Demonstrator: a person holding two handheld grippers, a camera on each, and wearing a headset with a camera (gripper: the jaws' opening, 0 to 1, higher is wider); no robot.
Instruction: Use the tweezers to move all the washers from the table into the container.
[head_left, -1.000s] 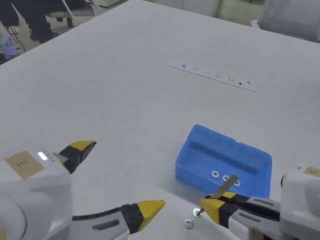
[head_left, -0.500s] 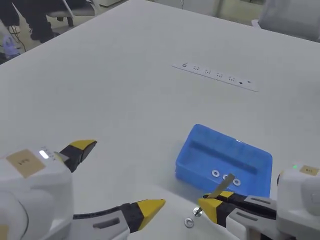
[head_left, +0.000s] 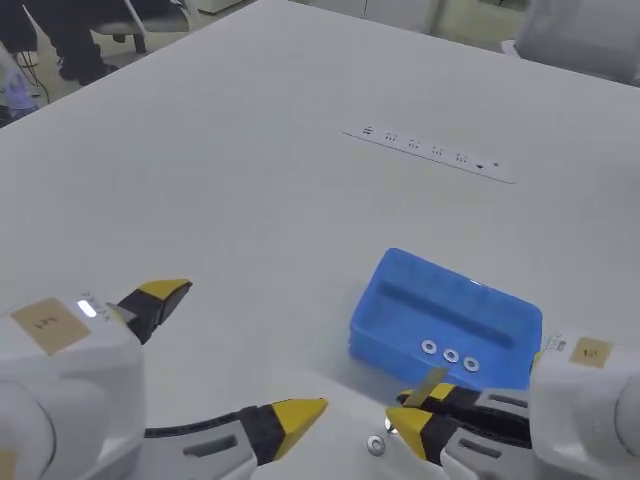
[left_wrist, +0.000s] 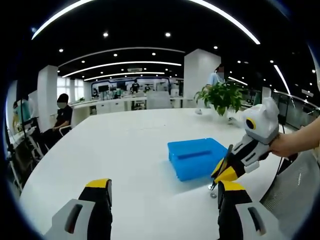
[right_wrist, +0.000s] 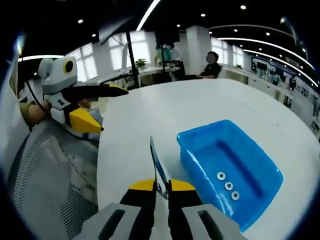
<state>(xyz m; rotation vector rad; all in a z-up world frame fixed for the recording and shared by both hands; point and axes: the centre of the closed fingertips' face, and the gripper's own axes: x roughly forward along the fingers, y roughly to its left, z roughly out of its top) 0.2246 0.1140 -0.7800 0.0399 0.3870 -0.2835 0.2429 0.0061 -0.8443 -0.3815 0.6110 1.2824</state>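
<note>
White tabletop (head_left: 250, 150) is what everything's laid out on, with a strip of flush sockets (head_left: 430, 152) set into it up at about 1 o'clock in the head view. An open-plan office with ceiling spots and a potted plant (left_wrist: 222, 97) is caught behind it in the left gripper view. So, the blue container (head_left: 445, 320) is parked at roughly 5 o'clock in the head view, and three washers (head_left: 450, 356) can be counted in a neat little row on its floor, toward the near wall. One more washer (head_left: 376, 446) is left lying on the table down at 6 o'clock, just outside the container's near corner. The right gripper (head_left: 415, 418) is seen low at 5 o'clock with its jaws pinched tight on the tweezers (right_wrist: 157, 162), which are gripped near their back end and poke out forward between the yellow tips. In the head view the tweezer tips are angled down toward 7 o'clock and end up just beside that loose washer; whether it's actually being touched or pinched can't be made out, too small and blurry there. The left gripper (head_left: 235, 352) is held at about 8 o'clock, well apart from the container, jaws spread wide with nothing between them.
</note>
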